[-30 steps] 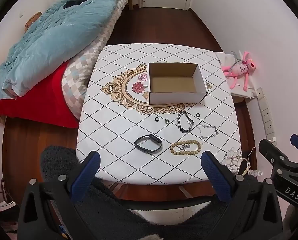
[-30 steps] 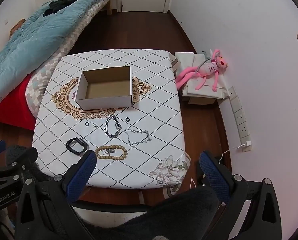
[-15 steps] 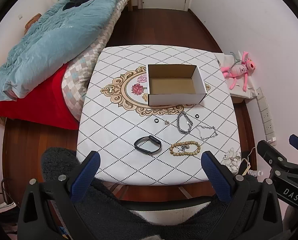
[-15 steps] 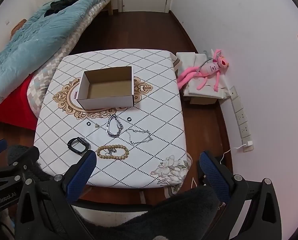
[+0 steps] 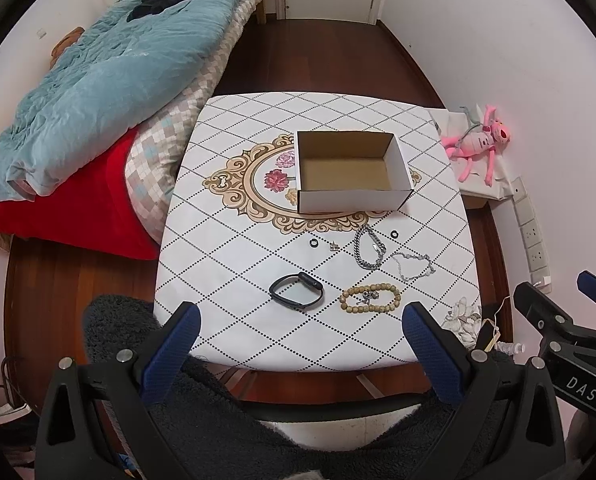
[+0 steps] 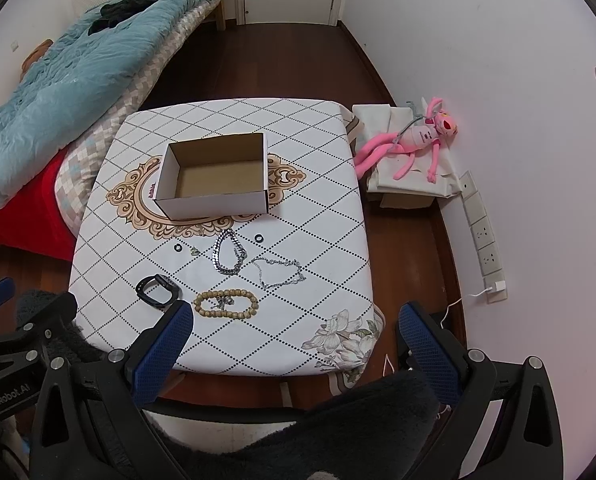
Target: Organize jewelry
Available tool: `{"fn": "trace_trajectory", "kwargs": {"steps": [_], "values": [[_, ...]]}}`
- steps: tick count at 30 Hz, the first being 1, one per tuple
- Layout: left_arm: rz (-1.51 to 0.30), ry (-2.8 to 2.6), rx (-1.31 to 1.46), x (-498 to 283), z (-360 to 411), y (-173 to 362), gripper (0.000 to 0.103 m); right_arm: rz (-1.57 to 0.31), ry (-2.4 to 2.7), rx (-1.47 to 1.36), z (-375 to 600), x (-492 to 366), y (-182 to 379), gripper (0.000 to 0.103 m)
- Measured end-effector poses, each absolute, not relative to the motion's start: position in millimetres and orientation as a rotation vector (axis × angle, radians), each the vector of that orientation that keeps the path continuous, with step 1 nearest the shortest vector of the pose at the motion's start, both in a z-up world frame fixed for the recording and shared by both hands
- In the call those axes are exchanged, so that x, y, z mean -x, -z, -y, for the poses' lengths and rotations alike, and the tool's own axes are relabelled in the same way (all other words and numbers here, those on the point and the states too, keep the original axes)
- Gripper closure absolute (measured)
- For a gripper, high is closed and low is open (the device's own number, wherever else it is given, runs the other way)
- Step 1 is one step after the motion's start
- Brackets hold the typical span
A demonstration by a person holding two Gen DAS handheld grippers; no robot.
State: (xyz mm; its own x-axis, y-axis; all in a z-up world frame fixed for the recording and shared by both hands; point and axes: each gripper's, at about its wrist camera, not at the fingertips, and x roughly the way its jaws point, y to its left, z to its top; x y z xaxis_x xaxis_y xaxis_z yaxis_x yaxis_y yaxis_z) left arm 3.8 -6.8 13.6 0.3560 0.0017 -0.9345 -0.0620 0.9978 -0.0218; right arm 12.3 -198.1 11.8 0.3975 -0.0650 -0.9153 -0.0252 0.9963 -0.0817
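The left tongs (image 5: 299, 326) are spread wide and hold nothing, hanging above the near edge of the table (image 5: 234, 280); the right tongs (image 6: 294, 326) are spread wide too, empty, over the same edge. In the left view the right tool's body reads "DAS"; in the right view the left tool's body reads "GenRobot.AI".

Taking the open cardboard box (image 5: 351, 176) as landmark: it stands empty on the table's middle, long axis across the view. All the jewelry lies on the near side of it. Closest are two small black rings (image 5: 313, 243) (image 5: 394, 235) and a tiny charm (image 5: 333, 245) between them. A thick silver chain (image 5: 369, 248) runs lengthwise away from the box, a thin silver bracelet (image 5: 412, 265) beside it. Farther off lie a black band (image 5: 296, 292) and a wooden bead bracelet (image 5: 369, 298), both long across the view
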Motion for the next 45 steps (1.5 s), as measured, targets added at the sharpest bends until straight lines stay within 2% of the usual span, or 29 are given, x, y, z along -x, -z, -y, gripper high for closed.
{"fn": "trace_trajectory", "kwargs": {"steps": [45], "values": [[-1.185,-0.029,0.061,2.6,8.0,-16.6,0.0,-1.148,0.031,0.086,199.2,-10.5,-17.2,0.0]]}}
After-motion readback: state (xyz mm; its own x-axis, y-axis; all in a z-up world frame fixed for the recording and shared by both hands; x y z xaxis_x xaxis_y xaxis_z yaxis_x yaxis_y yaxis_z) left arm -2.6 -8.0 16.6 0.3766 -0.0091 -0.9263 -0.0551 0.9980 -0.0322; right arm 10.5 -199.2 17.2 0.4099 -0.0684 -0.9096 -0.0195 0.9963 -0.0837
